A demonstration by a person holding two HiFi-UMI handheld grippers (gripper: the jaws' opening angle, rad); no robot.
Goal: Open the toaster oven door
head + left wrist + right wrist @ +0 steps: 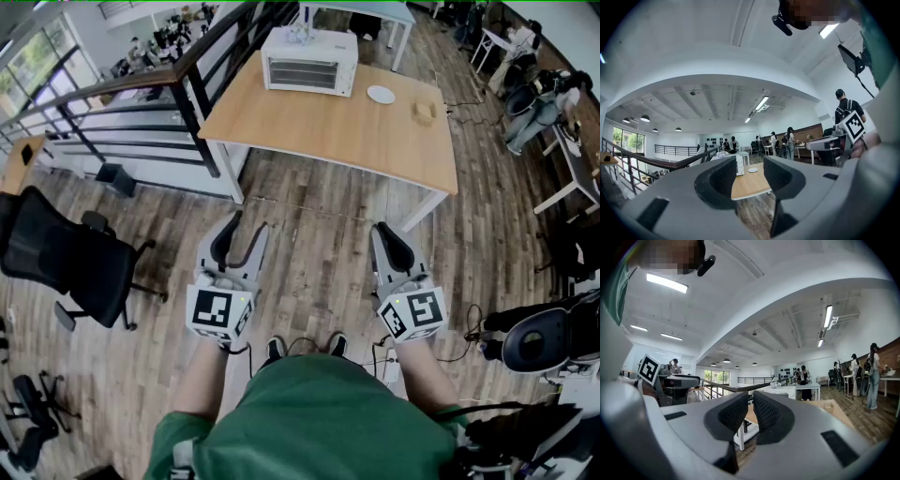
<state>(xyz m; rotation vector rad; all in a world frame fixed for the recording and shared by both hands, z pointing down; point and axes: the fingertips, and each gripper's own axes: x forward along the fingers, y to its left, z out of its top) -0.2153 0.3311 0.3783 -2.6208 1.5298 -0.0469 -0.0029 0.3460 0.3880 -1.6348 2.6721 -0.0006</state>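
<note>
Left claw (248, 225) spread, right claw (382, 228) pressed nearly together, both empty, sit well apart from the closed toaster oven (309, 61) at the tabletop's (328, 127) far-left corner; a hasty reach could shove it backward.

Seen from above, lower centre: a person in a green shirt (300, 412) and dark shoes (274, 349). The left gripper (246, 228) and right gripper (385, 231) are grey with black padded jaws, each carrying a white cube (220, 312) with black square markers.
</note>
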